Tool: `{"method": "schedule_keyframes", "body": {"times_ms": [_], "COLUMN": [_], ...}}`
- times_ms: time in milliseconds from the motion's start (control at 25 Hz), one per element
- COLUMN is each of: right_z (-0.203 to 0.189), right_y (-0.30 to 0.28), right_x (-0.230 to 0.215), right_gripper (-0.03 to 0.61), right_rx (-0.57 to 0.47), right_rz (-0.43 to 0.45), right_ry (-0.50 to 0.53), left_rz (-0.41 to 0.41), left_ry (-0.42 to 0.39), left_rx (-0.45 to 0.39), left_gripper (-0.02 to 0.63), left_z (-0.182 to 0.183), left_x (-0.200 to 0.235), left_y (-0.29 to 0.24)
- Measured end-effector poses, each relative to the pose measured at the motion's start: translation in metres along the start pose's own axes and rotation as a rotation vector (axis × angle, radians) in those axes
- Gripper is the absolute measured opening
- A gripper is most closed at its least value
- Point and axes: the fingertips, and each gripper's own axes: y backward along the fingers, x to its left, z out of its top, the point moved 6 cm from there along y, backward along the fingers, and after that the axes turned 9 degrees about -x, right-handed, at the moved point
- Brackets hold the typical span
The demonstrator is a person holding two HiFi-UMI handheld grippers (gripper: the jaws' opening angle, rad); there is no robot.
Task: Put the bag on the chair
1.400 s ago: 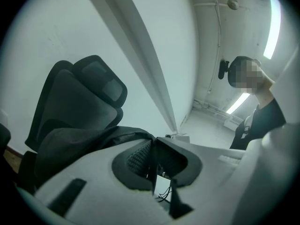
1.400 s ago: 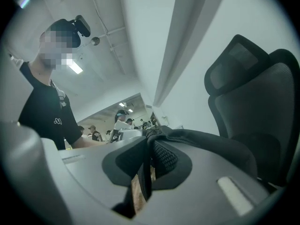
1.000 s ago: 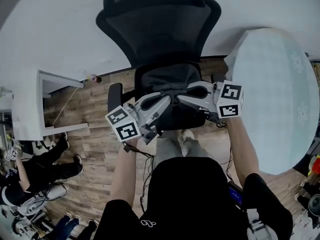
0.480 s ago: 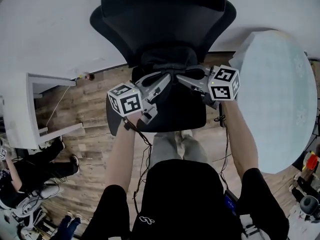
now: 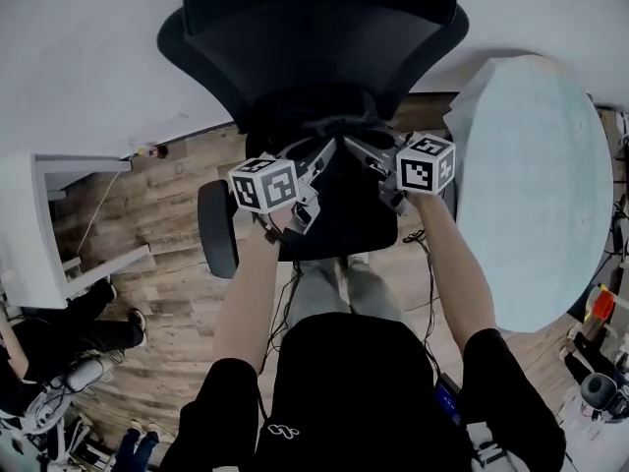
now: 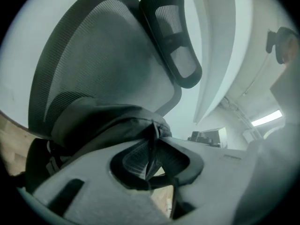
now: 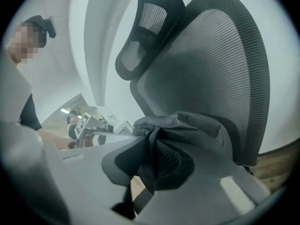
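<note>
A dark fabric bag rests on the seat of a black mesh office chair, up against its backrest. Both grippers meet over the bag's top. My left gripper has its jaws opening. In the left gripper view a thin fold of the bag hangs loose between the pads of this gripper. My right gripper is also opening its jaws. In the right gripper view a bunch of the bag's cloth is still pinched in that gripper.
A round pale table stands close on the right of the chair. A white desk is at the left, and the chair's armrest sticks out on that side. People sit at the lower left. The floor is wood.
Both grippers have carried the bag forward to the chair's backrest and set it on the seat. The chair now fills more of the view.
</note>
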Motion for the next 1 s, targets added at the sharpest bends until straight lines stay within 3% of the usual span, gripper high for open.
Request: {"method": "schedule_keyframes", "body": {"times_ms": [120,200,360,440,600,720,880,1000], "right_z": [-0.011,-0.012,-0.011,-0.014,-0.014,-0.003,0.032,0.047], "right_y": [-0.006,-0.008,0.004,0.019,0.051,0.072,0.101,0.122], "right_x": [0.000,0.002,0.007,0.011,0.023,0.041,0.084,0.125], "right_gripper": [0.059,0.077,0.209,0.216,0.204,0.125,-0.008,0.003], "right_rx": [0.080,0.099,0.074,0.064,-0.010,-0.085,-0.236,-0.302], "right_rz": [-0.106,-0.142,-0.162,-0.180,-0.209,-0.233,-0.227,-0.168], "right_ry": [0.129,0.181,0.160,0.162,0.150,0.175,0.273,0.368], "left_rz": [0.126,0.162,0.198,0.235,0.310,0.350,0.344,0.338], "left_ry": [-0.096,-0.133,-0.141,-0.120,-0.108,-0.237,-0.424,-0.507], "left_rx": [0.051,0.054,0.021,-0.033,-0.186,-0.215,-0.305,-0.405], "left_gripper": [0.069,0.077,0.118,0.118,0.075,-0.007,-0.006,-0.006], "left_z": [-0.010,-0.011,-0.012,-0.014,-0.015,-0.017,-0.012,-0.013], "left_x": [0.007,0.005,-0.001,-0.007,-0.031,-0.063,-0.128,-0.173], "left_y": [0.000,0.005,0.031,0.048,0.075,0.081,0.088,0.103]}}
